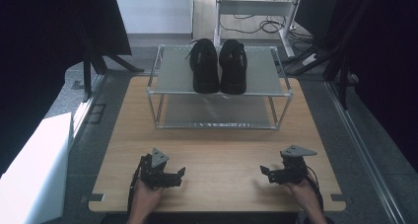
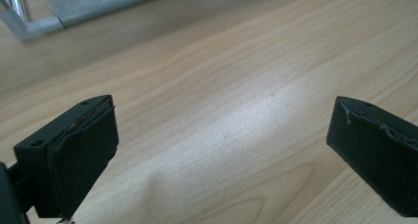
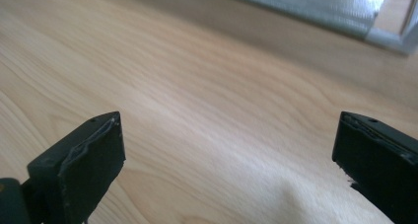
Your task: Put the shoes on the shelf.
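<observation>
So we've got the left gripper (image 1: pixel 178 175) sitting low at the near edge of the table (image 1: pixel 222 145), held in the left hand (image 1: pixel 144 197). In the left gripper view its jaws stand wide apart with just bare wood grain between them, nothing pinched. Its tips point inward, toward the middle of the table.

Same story on the other side: the right gripper (image 1: pixel 266 173) is down near the front edge too, held in the right hand (image 1: pixel 304 192), tips also aimed inward, so the two tools kind of face each other across a stretch of bare tabletop. In the right gripper view we see both pads (image 3: pixel 91 157) spread far apart, nothing held, wood underneath.

Moving outward, the closest thing to both grippers is the two-tier metal rack (image 1: pixel 219 92), standing at the far half of the table, well apart from either tool. A corner of its frame (image 2: pixel 34 26) peeks into the top of the left gripper view, and another corner (image 3: pixel 389 36) into the top right of the right gripper view.

On the rack's top shelf we've got a pair of black shoes (image 1: pixel 219 66), side by side, touching or nearly so, toes toward us. The lower shelf looks bare.

Beyond the table there's a white frame with cables (image 1: pixel 256 24) on the floor.
</observation>
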The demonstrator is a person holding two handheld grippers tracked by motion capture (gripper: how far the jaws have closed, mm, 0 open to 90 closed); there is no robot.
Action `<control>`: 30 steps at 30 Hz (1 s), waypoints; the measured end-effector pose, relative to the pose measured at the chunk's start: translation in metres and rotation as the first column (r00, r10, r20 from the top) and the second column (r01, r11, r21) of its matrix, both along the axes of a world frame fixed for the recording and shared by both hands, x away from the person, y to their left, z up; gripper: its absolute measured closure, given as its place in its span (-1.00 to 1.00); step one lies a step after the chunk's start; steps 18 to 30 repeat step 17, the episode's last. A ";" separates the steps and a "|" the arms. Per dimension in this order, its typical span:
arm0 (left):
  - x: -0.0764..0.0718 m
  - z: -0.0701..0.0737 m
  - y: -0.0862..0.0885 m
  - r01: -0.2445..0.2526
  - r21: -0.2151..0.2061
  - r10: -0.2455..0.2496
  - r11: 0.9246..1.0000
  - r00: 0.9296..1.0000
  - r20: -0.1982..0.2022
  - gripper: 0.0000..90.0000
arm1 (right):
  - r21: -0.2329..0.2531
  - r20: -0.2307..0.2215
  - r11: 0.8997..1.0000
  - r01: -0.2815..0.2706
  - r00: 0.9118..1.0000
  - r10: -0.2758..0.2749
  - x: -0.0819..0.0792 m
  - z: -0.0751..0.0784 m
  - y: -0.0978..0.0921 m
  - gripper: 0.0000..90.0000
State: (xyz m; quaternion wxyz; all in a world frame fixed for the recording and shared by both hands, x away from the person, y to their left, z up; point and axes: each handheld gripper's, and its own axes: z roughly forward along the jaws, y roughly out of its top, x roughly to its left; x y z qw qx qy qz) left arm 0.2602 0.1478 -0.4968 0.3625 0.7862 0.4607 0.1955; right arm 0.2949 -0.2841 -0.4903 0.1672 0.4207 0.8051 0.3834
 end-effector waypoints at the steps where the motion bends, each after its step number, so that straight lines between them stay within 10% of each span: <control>1: 0.000 -0.002 0.000 0.002 0.010 -0.001 1.000 1.000 -0.004 -1.00 | -0.015 -0.006 1.000 -0.002 1.000 0.002 0.000 -0.003 0.000 -1.00; 12: 0.004 -0.021 -0.008 0.013 0.133 -0.004 0.991 0.998 -0.070 -1.00 | -0.106 -0.044 0.993 -0.050 0.998 0.045 0.002 -0.022 0.001 -0.99; 30: 0.004 -0.020 -0.009 0.009 0.133 0.000 0.991 0.998 -0.067 -1.00 | -0.108 -0.068 0.992 -0.059 0.996 0.051 0.004 -0.027 0.002 -0.99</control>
